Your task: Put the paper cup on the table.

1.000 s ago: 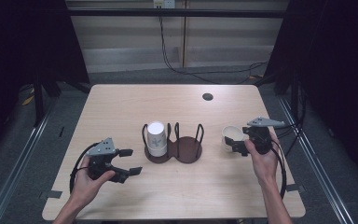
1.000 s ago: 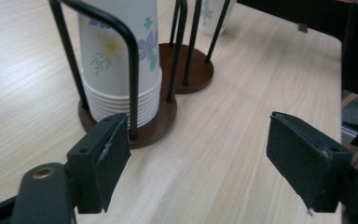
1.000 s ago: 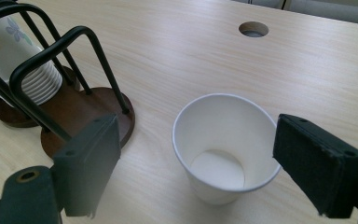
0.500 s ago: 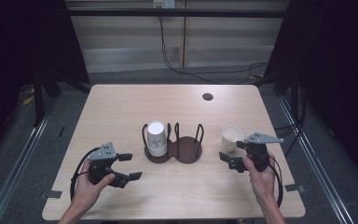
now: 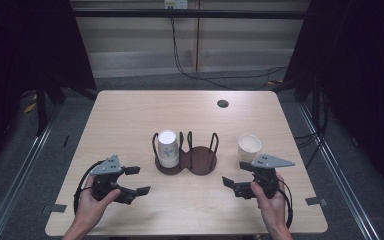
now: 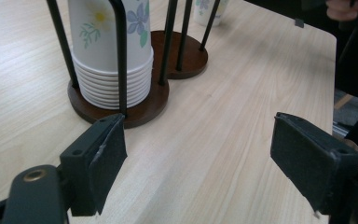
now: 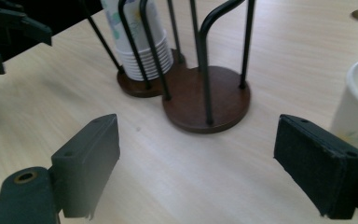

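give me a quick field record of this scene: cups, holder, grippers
table: light wood
holder: dark two-ring stand at table centre
stack: upside-down cups in the holder's left ring
right ring: empty
loose cup: upright, standing right of the holder
left gripper: open, nothing between the jaws, jaws just opened wider
right gripper: open, nothing held, near the loose cup

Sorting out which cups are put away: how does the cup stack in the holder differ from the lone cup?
The cup stack stands upside down, base up; the lone cup stands upright, mouth open. The cup stack is several nested cups inside the holder; the lone cup is single, on the bare table beside it. Both are white paper with flower prints.
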A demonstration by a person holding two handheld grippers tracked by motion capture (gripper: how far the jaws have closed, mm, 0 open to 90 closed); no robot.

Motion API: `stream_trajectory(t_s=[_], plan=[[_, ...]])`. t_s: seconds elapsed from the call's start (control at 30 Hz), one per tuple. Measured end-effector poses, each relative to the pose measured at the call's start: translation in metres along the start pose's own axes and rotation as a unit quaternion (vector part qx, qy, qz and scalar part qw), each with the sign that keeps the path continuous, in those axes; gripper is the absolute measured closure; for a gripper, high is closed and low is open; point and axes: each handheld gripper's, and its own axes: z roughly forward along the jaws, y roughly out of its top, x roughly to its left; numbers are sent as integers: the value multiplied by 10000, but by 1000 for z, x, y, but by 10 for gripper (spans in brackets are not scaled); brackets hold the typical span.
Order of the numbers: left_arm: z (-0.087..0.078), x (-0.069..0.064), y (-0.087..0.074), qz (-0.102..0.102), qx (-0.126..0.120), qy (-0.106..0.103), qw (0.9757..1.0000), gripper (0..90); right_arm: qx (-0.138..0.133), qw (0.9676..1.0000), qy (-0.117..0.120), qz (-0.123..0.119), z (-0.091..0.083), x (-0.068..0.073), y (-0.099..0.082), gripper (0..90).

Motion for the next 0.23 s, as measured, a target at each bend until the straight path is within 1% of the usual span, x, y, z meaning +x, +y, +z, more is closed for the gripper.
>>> stream_trajectory(t_s=[0.03,0.07,0.1,0.13,0.17,0.23], plan=[[-1,0,-1,-15,-38,25,10000,181,53,10000,67,-28,2,1,-2,136],[-2,0,-2,-35,-57,26,10000,181,130,9999,36,-108,3,2,-3,136],[-2,0,-3,-49,-60,13,10000,181,129,9998,-36,-157,4,3,-5,136],[-1,0,-5,-36,-43,27,10000,181,135,9998,0,-147,5,3,-7,136],[0,1,-7,-19,-11,41,10000,181,152,9997,70,-192,6,3,-9,136],[2,2,-9,-2,77,62,10000,180,186,9995,88,-239,8,4,-12,134]])
